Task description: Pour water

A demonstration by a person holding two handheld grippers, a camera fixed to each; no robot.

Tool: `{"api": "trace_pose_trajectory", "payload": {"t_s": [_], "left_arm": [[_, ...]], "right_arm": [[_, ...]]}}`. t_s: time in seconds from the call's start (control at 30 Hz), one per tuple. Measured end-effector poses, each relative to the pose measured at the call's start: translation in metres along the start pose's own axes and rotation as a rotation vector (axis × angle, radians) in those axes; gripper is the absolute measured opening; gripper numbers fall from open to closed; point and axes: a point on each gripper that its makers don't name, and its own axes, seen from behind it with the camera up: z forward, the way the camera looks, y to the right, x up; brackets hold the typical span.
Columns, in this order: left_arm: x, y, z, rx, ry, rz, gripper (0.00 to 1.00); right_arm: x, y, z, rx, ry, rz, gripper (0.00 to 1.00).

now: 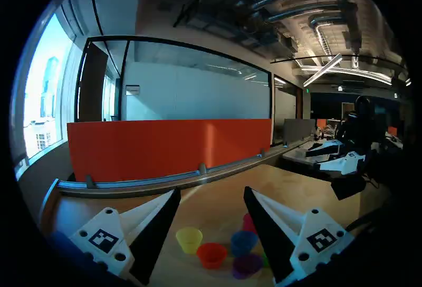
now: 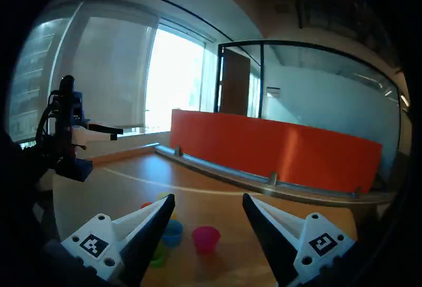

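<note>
Several small coloured plastic cups stand in a cluster on the wooden table (image 1: 295, 181). In the left gripper view a yellow cup (image 1: 189, 238), a red cup (image 1: 212, 254), a blue cup (image 1: 243, 242), a purple cup (image 1: 247, 265) and a pink cup (image 1: 248, 222) lie low between the fingers. My left gripper (image 1: 211, 190) hangs above them, open and holding nothing. My right gripper (image 2: 208, 196) is open and holding nothing too, above the pink cup (image 2: 205, 238), the blue cup (image 2: 172, 232) and a green cup (image 2: 157, 258).
An orange partition (image 1: 169, 147) with a metal rail (image 1: 158, 181) runs along the table's far edge. The right gripper (image 1: 337, 161) is seen at the right over the table. The left gripper (image 2: 79, 134) is seen at the left. Windows lie beyond.
</note>
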Motion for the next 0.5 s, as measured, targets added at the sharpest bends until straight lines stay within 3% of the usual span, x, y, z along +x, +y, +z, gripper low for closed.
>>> {"api": "trace_pose_trajectory", "payload": {"t_s": [0.2,0.5], "left_arm": [[-0.01,0.002,0.005,-0.041,-0.037,0.004,0.88],[-0.014,-0.003,0.012,-0.05,-0.062,0.039,0.88]], "right_arm": [[-0.008,-0.012,-0.002,0.057,-0.039,-0.034,0.99],[-0.014,-0.017,-0.001,0.093,-0.068,-0.059,0.99]]}}
